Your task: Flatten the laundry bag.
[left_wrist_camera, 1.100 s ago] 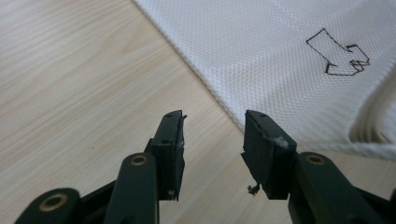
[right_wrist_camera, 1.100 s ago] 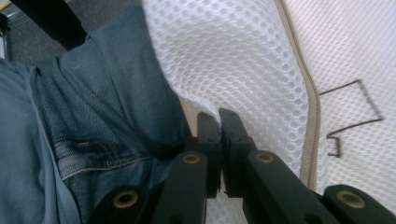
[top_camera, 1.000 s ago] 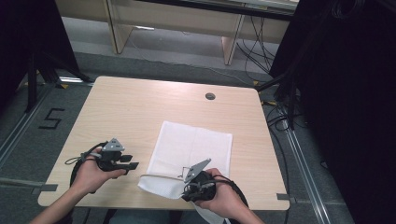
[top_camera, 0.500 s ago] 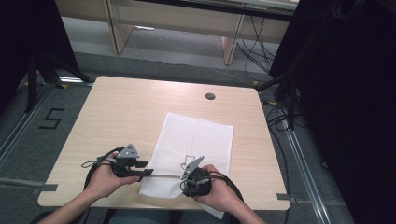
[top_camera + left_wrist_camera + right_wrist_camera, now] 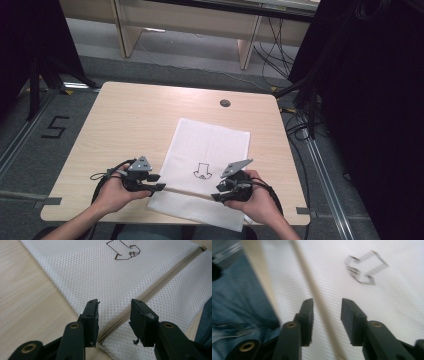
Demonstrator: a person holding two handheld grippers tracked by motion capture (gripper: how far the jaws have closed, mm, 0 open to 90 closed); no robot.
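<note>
A white mesh bag [image 5: 207,160] lies flat on the surface [image 5: 125,125]. Left gripper [image 5: 113,315] and right gripper [image 5: 327,315] both hover over its beige zipper [image 5: 150,290], jaws parted, empty.

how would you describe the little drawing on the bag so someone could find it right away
On the wooden table lies a white mesh bag, its near part crossed by a beige zipper. Just beyond the zipper, between the two hand-held grippers, is a small dark outline drawing, the bag's one dark mark.
</note>
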